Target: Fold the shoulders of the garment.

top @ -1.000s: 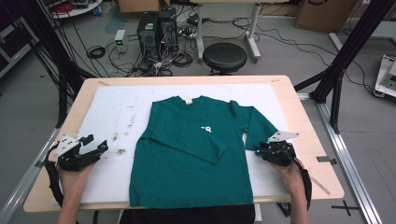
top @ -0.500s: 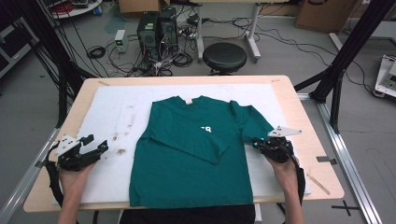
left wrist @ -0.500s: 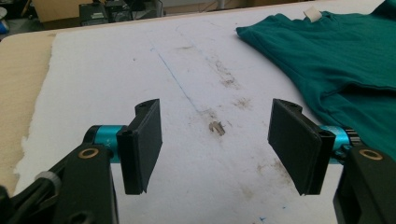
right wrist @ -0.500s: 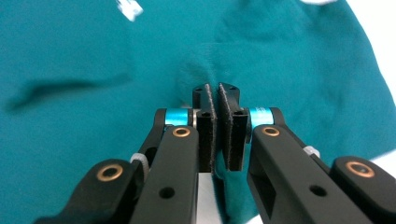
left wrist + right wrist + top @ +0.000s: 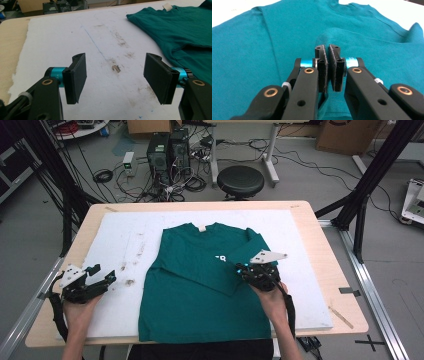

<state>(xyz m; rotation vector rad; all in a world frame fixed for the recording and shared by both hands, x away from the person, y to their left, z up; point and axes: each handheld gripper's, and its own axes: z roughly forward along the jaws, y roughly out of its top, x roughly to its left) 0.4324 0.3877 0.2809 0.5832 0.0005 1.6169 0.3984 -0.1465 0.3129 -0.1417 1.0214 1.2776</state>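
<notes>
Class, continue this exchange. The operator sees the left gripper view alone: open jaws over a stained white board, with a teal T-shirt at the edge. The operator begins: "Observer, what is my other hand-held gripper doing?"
Observer: The right hand-held gripper is shut on a raised fold of the teal T-shirt.
Operator: Where on the shirt is it?
Observer: In the high view it is over the shirt's right half, beside the white print, with the sleeve folded in across the chest.
Operator: And how does my own gripper look from above?
Observer: The left hand-held gripper is over the white board, well left of the shirt and not touching it.
</notes>
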